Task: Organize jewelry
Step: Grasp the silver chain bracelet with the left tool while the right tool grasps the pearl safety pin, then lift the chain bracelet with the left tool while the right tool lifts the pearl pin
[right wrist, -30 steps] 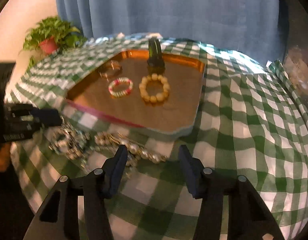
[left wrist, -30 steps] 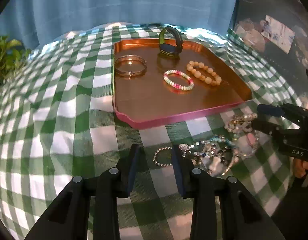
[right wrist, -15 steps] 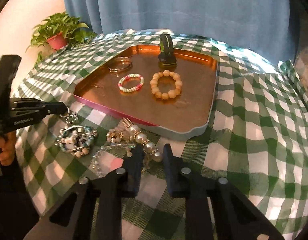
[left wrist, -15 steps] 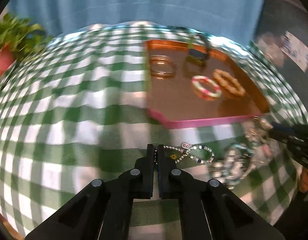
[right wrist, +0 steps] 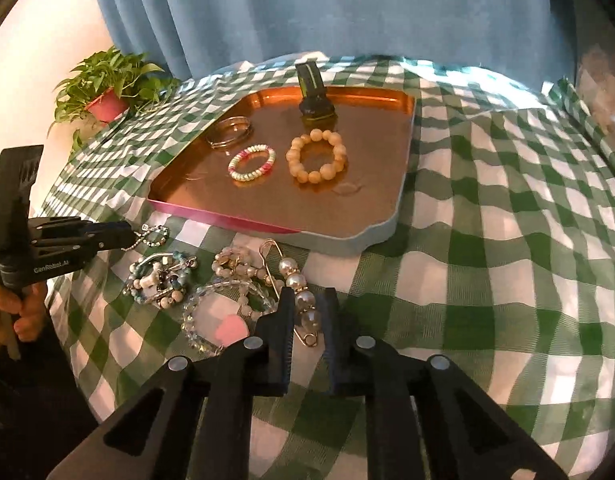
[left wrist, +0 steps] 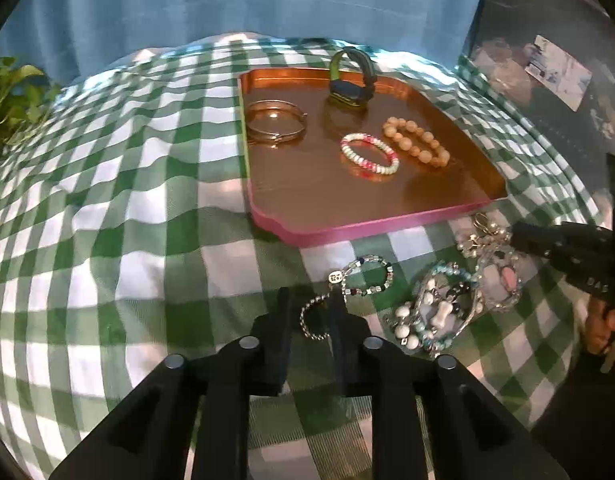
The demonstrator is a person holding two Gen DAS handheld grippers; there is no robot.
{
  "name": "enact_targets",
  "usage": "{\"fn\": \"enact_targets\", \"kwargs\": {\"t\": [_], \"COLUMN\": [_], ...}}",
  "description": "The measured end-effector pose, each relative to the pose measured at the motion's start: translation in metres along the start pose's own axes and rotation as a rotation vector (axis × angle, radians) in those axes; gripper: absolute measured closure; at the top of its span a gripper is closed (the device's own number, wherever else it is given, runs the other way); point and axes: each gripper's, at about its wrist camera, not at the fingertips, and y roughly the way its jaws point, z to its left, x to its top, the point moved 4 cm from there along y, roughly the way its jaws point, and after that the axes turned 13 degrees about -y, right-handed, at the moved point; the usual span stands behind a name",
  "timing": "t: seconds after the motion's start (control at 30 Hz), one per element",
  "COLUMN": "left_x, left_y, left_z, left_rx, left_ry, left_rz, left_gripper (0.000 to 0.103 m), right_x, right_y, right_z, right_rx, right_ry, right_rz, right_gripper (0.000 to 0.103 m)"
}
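The right gripper (right wrist: 309, 308) has narrowed around the pearl pin (right wrist: 297, 280), which points toward the tray (right wrist: 347, 240).

Blue curtain (right wrist: 327, 12) behind a green-checked tablecloth (right wrist: 507, 208); potted plant (right wrist: 107, 88) left — bright, perhaps daylight.

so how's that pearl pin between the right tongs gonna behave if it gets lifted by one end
The pearl pin looks like a stiff wire safety pin, so it probably stays straight rather than drooping. Its round pearls are smooth, so the right tongs may slip on them. Its top lies against the clear bead bracelet, so it could snag and drag that.
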Motion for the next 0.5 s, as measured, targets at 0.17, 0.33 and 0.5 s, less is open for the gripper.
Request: {"fn": "enact_targets", "kwargs": {"t": [0.17,0.33,0.5], "left_x": [-0.004,-0.006,-0.028], "left_y": [0.003,0.000,-0.023], "left_z": [-0.015,-0.011,0.003], "left_rx": [0.006,0.039,0.044], "left_ry": [0.125,0.047,-0.093], "left_rz": [-0.060,-0.034,-0.020], "left_gripper": [0.086,0.100,0.100], "right_x": [0.000,-0.001,-0.027], "right_y": [0.004,-0.011,-0.027], "right_z": [0.002,-0.003,-0.020], "right_rx": [-0.012,-0.030,-0.082], "right_ry": [-0.022,0.024,0.161], "right_rz": [0.008,-0.045,-0.025], "right_gripper": [0.088,0.103,0.103]}}
